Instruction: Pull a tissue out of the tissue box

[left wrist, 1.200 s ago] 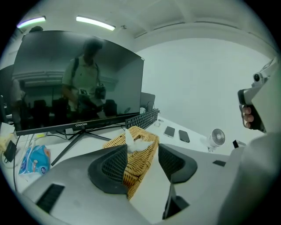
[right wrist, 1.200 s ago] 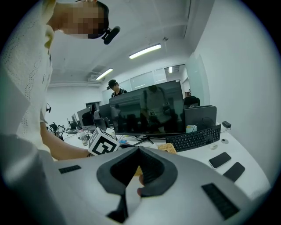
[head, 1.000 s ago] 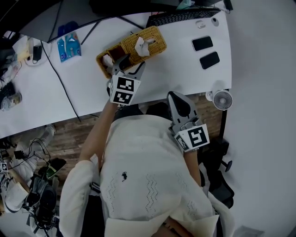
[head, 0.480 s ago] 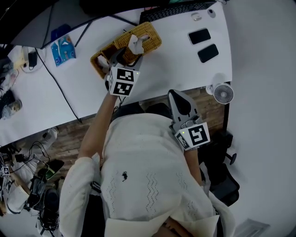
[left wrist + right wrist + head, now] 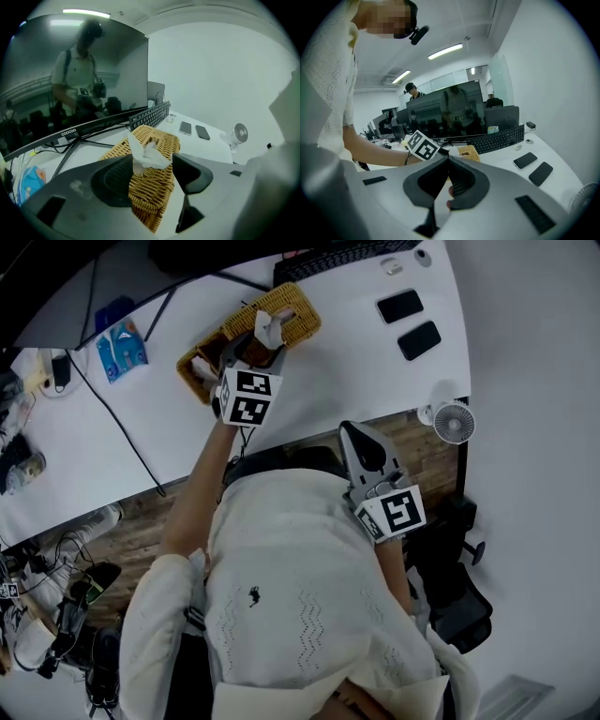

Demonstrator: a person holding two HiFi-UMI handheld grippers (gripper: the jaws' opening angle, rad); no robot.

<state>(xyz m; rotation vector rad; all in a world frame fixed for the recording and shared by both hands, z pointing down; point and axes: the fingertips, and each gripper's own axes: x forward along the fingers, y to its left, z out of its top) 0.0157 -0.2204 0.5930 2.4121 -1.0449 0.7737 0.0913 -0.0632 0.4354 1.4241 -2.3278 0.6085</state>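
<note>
A woven wicker tissue box [image 5: 292,317] stands on the white desk [image 5: 356,362], with a white tissue [image 5: 268,330] sticking up from its top slot. My left gripper [image 5: 258,351] is over the near end of the box. In the left gripper view the left gripper [image 5: 152,174] is open, and the tissue [image 5: 146,154] stands up between its two jaws above the wicker box [image 5: 149,183]. My right gripper [image 5: 359,435] hangs back at the desk's front edge, above the person's torso. Seen in its own view, the right gripper [image 5: 448,161] is shut and holds nothing.
Behind the box lies a black keyboard [image 5: 347,253] under a monitor. Two dark phones [image 5: 400,306] [image 5: 419,339] lie to the right, and a small white fan [image 5: 453,424] sits off the desk's right corner. A blue packet [image 5: 122,339] and black cables lie to the left.
My left gripper has moved forward over the wicker box until its jaws flank the tissue. The right gripper has stayed where it was.
</note>
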